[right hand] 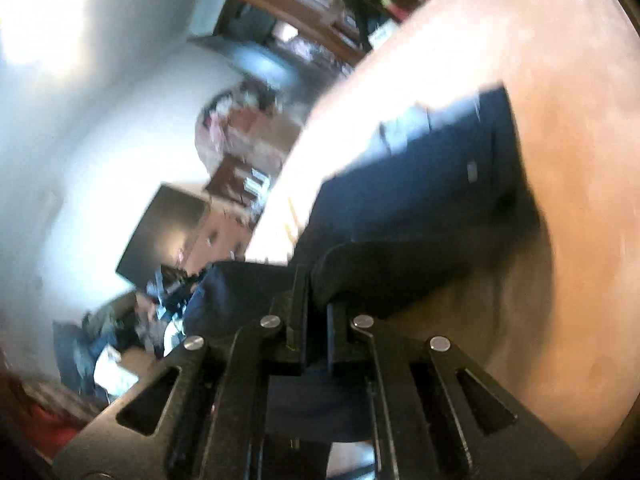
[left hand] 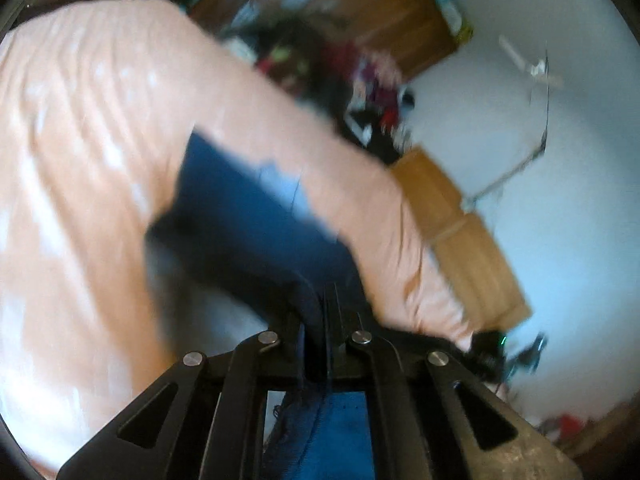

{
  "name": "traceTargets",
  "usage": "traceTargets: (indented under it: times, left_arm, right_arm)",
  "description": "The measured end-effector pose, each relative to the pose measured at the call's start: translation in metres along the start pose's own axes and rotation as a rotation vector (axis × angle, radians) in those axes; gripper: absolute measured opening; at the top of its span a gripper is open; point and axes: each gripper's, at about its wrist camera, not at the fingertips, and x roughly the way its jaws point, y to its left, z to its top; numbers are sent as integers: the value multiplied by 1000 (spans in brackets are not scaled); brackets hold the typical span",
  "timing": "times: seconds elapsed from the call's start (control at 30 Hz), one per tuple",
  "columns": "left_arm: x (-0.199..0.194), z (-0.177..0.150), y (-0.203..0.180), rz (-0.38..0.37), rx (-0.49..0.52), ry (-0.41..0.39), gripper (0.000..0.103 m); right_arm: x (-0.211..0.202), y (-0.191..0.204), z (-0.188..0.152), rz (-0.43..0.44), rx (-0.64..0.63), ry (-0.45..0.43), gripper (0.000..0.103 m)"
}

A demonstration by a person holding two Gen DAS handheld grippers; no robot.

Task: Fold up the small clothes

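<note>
- Left tongs: clenched on an edge of the dark blue garment, whose cloth is running up from between the fingers toward 11 o'clock in the left wrist view.
- Right tongs: likewise clenched on the dark blue garment, which is stretching away toward 1 o'clock in the right wrist view.
- Garment: hanging between the two tongs, its far part lying against the peach surface; whether that surface is a bench or a bed cannot be told, and both views are blurred.
- Background: a wooden cabinet is showing at 12 o'clock in the left view, and a dark flat panel at 9 o'clock in the right view.
- Step in hand, as a judgement: the garment is being carried or spread, ahead of a fold.
- Doing it well:
  - keeping both grips firm so that neither edge is slipping;
  - holding the two tongs level and apart, so the cloth is staying taut and unwrinkled;
  - lowering the far part first, then laying the held edge squarely over it.
</note>
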Motion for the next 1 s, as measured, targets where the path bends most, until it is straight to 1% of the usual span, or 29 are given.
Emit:
traceTargets:
  times: [0.07,0.1,0.13,0.17,0.2,0.23,0.3,0.33,0.37,0.4,0.43,0.47,0.53,0.6,0.63,0.73,0.8,0.87,0.9,0.93,1.0]
  left_arm:
    - [20,29,5,30,2,-17,5]
    - [43,49,13,61,-4,-13,7]
    - [57,58,19,79,-3,-7,11]
    - [81,69,29,118,3,9,14]
    - [110,79,44,173,-4,33,15]
    - [126,83,53,200,-14,46,15]
    - [169,93,87,291,-56,92,19]
    - [177,95,94,321,-66,95,22]
    - [182,100,107,366,-73,95,25]
    - [184,104,115,377,-82,82,26]
    - [182,109,120,372,-93,62,33]
    - [175,115,124,365,-100,25,36]
    - [156,124,125,369,-107,-51,49]
    - [142,128,127,392,-102,-99,56]
    - [139,127,127,400,-91,-96,56]
    - [136,115,125,409,-43,-42,56]
    - [133,97,121,423,-16,-5,56]
    - [122,78,120,424,-12,18,56]
    - [118,66,115,436,-4,21,56]
    - [113,55,108,432,3,21,56]
    - [101,34,95,405,2,0,56]
  right_arm:
    - [19,-11,40,-37,-14,-15,7]
    - [33,-19,58,-47,-10,-6,7]
    - [46,-29,74,-72,0,-2,8]
    - [61,-41,89,-122,-2,9,9]
    - [67,-59,102,-179,-8,20,10]
    - [77,-72,109,-224,4,22,14]
    - [93,-96,115,-299,26,33,21]
    - [97,-102,115,-333,23,36,37]
    - [100,-108,113,-345,18,36,61]
    - [100,-110,112,-350,11,36,69]
    - [99,-111,112,-359,-2,37,74]
    - [100,-111,110,-374,-25,42,75]
    - [102,-115,112,-389,-58,56,76]
    - [110,-121,111,-402,-71,66,76]
    - [114,-124,112,-411,-74,71,77]
    - [127,-127,116,-423,-65,77,77]
    - [130,-126,115,-434,-57,72,77]
    - [132,-121,111,-422,-42,67,77]
    - [135,-117,109,-419,-46,68,77]
    - [135,-110,105,-424,-59,65,77]
    - [132,-92,93,-440,-110,55,79]
